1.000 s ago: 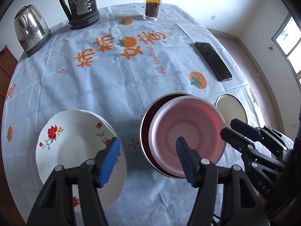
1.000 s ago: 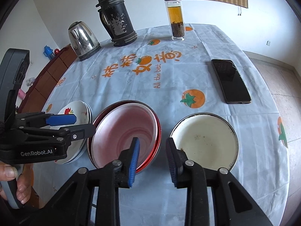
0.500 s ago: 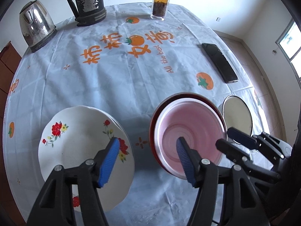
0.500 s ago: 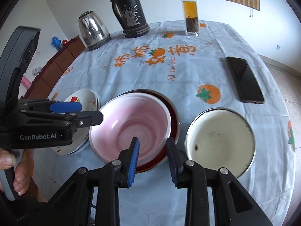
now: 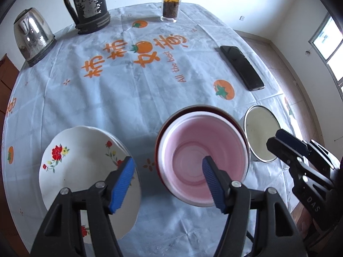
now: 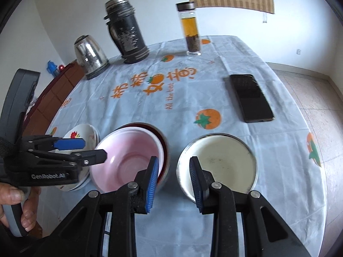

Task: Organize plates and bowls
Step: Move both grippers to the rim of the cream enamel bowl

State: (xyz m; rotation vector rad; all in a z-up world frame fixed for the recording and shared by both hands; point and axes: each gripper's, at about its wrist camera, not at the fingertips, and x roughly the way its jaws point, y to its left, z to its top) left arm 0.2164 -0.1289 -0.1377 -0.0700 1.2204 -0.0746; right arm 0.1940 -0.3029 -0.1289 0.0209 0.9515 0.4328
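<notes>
A pink bowl (image 5: 193,156) (image 6: 128,160) lies nested in a red bowl (image 5: 214,109) (image 6: 163,141), leaning toward its near left side. My left gripper (image 5: 169,177) (image 6: 94,150) straddles the pink bowl's left rim. One finger hangs over the inside and the other outside, its jaws opening and the pads clear of the rim. Left of it sits a stack of flowered white plates (image 5: 81,162) (image 6: 88,132). My right gripper (image 6: 174,182) (image 5: 274,138) hovers, narrowly open with nothing between its pads, above the gap between the red bowl and a white enamel bowl (image 6: 220,165) (image 5: 259,137).
At the back of the round table stand a steel kettle (image 5: 32,36), a black flask (image 5: 90,6) and a glass tea bottle (image 5: 171,2). A black phone (image 5: 242,70) lies at the right. A person's hand (image 6: 12,203) holds the left gripper's handle. The table edge is near on the right.
The pink bowl has slid slightly left inside the red bowl. The left jaws stand a touch wider. Both grippers are back near where they were.
</notes>
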